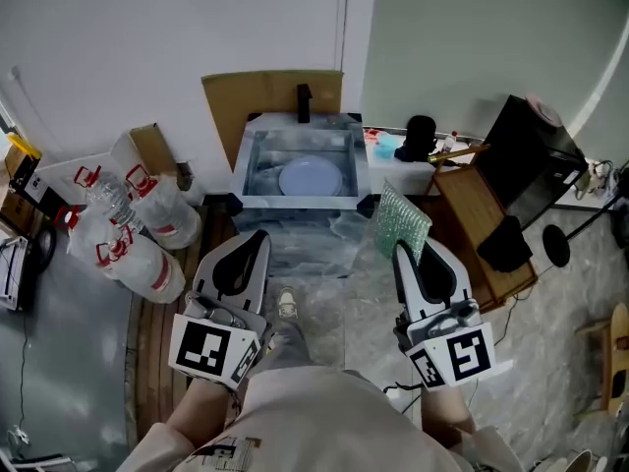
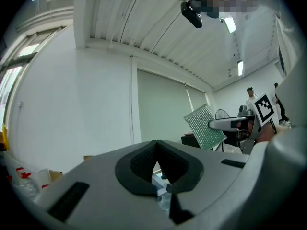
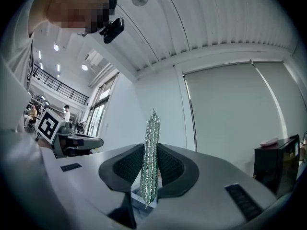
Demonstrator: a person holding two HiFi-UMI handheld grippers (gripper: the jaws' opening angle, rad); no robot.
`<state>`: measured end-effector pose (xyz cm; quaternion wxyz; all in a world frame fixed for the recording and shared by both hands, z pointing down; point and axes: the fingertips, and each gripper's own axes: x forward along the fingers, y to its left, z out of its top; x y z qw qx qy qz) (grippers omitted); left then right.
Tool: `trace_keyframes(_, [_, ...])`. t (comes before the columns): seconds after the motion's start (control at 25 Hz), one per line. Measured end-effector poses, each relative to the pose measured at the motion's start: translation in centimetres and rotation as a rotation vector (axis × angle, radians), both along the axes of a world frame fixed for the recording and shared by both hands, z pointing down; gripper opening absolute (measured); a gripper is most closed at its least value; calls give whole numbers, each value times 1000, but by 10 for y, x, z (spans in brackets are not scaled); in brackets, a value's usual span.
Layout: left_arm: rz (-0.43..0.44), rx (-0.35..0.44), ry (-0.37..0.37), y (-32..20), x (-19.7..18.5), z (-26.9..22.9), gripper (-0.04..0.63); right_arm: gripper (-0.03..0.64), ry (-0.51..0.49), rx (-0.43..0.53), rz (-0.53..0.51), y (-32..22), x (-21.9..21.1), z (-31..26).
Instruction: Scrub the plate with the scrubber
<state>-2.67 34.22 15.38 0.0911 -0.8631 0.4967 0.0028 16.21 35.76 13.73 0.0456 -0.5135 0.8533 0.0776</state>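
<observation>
The right gripper (image 1: 401,252) is pinching the scrubber (image 1: 401,220) edge-up in its jaws. The left gripper (image 1: 260,236) is keeping its empty jaws pressed together. The plate (image 1: 310,177) is lying in the sink (image 1: 295,202), well ahead and left of the scrubber.

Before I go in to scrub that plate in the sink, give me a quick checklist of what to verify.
1. Glittery green mesh scrubber gripped by right gripper: ok.
2. Left gripper shut, empty: ok.
3. Round pale plate flat in sink basin, uncovered: ok.
4. Scrubber touching plate: not ok, well short.
5. Plate wet or soapy: cannot tell.
</observation>
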Motion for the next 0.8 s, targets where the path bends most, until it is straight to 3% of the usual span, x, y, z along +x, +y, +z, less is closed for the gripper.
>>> trace_keyframes(0.4, [11,-92,-16,-133,-46,21,18,107,60,-93,5,-131,-48,14])
trace_keyframes(0.8, [51,-263,-47,-297,-92,71,18,107,101,-260,21,-285,-100,64])
